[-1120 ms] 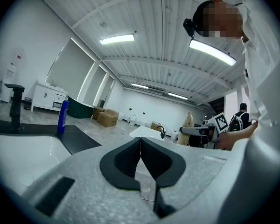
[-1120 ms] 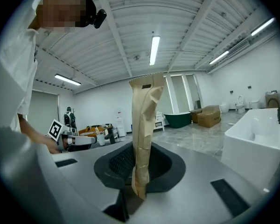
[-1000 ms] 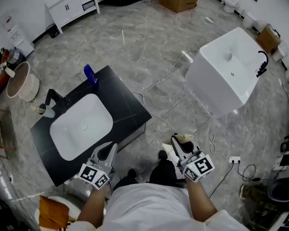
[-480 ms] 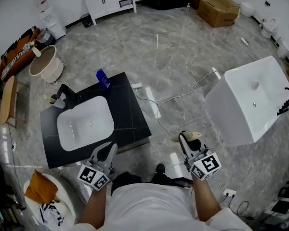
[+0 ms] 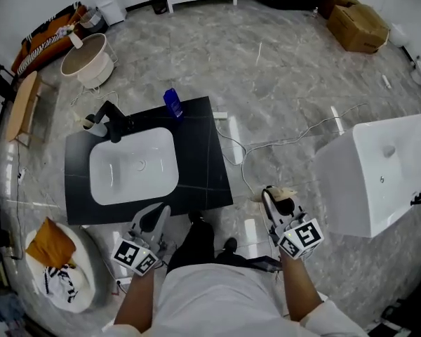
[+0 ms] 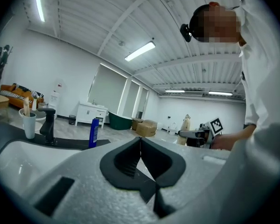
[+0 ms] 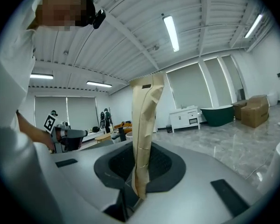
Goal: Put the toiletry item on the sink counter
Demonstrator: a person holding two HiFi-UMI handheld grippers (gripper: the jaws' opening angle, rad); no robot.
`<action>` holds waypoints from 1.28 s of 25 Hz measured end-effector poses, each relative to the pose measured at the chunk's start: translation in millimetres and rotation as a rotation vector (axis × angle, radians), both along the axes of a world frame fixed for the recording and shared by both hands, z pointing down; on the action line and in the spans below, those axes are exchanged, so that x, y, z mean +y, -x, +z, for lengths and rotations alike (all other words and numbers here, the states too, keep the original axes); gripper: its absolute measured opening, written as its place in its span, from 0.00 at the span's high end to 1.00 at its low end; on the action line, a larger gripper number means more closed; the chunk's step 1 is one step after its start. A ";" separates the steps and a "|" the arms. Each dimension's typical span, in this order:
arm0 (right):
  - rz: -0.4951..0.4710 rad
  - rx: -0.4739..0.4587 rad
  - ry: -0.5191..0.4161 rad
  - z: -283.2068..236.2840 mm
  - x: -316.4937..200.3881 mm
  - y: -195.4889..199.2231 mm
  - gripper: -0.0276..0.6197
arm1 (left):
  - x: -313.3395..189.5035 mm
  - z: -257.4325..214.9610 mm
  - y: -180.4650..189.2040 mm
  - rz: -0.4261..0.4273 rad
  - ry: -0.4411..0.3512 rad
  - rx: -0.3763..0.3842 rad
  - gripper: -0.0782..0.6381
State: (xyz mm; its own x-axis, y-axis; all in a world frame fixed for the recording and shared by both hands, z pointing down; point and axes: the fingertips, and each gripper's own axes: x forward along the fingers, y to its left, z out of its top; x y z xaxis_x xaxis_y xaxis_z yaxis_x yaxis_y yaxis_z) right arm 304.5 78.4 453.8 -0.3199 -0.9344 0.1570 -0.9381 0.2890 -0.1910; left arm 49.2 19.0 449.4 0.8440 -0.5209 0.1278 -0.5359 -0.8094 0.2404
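Approach: sink counter (image 5: 205,161) nearer than before; toiletry item (image 7: 146,125) pinched in right gripper (image 7: 139,185); left gripper (image 6: 140,148) closed, empty; placement pending.

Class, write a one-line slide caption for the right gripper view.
Right gripper shut on a beige toiletry tube, with a white cabinet and green bathtub in the showroom behind.

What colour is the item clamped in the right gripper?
Pale beige: the toiletry item stands between the jaws of the right gripper. It shows best in the right gripper view.
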 end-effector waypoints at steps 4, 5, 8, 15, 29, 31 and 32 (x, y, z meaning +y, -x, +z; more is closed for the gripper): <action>-0.049 0.019 0.010 -11.8 -46.5 18.8 0.88 | -41.8 7.7 13.3 -0.031 0.011 0.023 0.87; -0.069 0.034 0.019 -12.9 -57.5 25.1 0.88 | -52.9 9.3 16.2 -0.037 0.014 0.031 0.87; -0.124 0.076 0.054 -12.6 -92.5 44.2 0.88 | -83.3 13.5 24.6 -0.042 0.017 0.055 0.87; -0.260 0.127 0.166 1.4 -167.0 101.5 0.88 | -134.3 29.9 40.7 -0.012 0.044 0.068 0.87; -0.536 0.130 0.469 90.5 -220.1 148.7 0.88 | -173.0 84.6 44.6 -0.067 0.113 0.027 0.87; -0.591 0.163 0.514 103.0 -223.5 149.8 0.88 | -173.7 92.3 42.7 -0.097 0.122 0.009 0.87; -0.620 0.185 0.535 108.6 -224.8 150.3 0.88 | -172.7 96.1 41.1 -0.106 0.127 -0.001 0.87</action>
